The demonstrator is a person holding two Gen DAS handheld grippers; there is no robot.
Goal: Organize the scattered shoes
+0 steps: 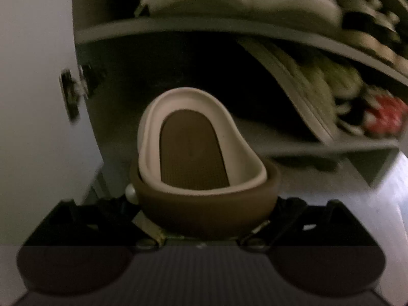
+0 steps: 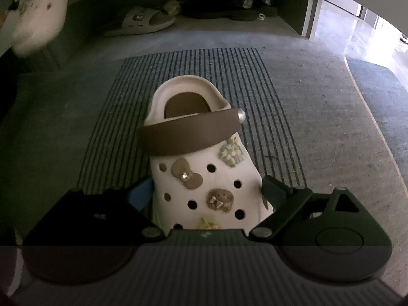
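Two cream foam clogs with brown heel straps show, one in each wrist view. In the left wrist view, one clog (image 1: 201, 153) fills the lower centre, heel end nearest the camera, its brown strap swung back around the heel and a pearl-like rivet at its left side. The left gripper (image 1: 204, 219) has its jaws spread wide, and the clog's heel sits between the black fingers (image 1: 112, 211); the clog looks lifted, with the fingers against its sides, though the contact itself is dark and hard to make out. Behind it, a grey shoe rack (image 1: 178, 25) runs across the upper frame, blurred, with pale shoes on the upper shelf and green and red shoes on the lower shelf at the right. In the right wrist view, the other clog (image 2: 204, 173) lies on a grey striped doormat (image 2: 267, 102), toe nearest the camera, its top dotted with holes and brown, green and yellow charms. The right gripper (image 2: 206, 214) stands wide around the toe; whether its fingers (image 2: 278, 191) press on it cannot be told. A grey slide sandal (image 2: 142, 21) rests under the rack at the upper centre.
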